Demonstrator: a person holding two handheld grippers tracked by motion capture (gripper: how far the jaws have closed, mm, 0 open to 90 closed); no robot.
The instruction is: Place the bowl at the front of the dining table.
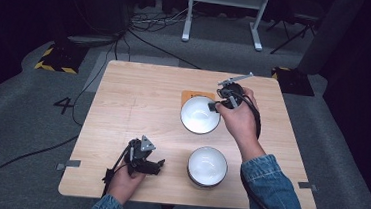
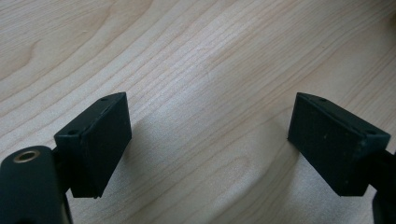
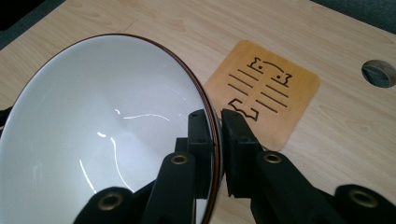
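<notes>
My right gripper [image 3: 218, 144] is shut on the rim of a white bowl with a dark rim [image 3: 93, 135], holding it tilted over the table. In the high view this bowl [image 1: 199, 114] hangs beside a wooden coaster [image 1: 194, 95], with the right gripper [image 1: 217, 106] at its right edge. The coaster [image 3: 273, 91] has black lines cut in it and lies just beyond the bowl. A second white bowl [image 1: 208, 165] stands near the table's front edge. My left gripper [image 1: 157, 164] rests at the front left, open, its jaws wide over bare wood [image 2: 210, 121].
The wooden table [image 1: 138, 106] has a round cable hole [image 3: 378, 73] past the coaster. Cables trail on the grey floor to the left. A white desk frame [image 1: 226, 12] stands behind the table.
</notes>
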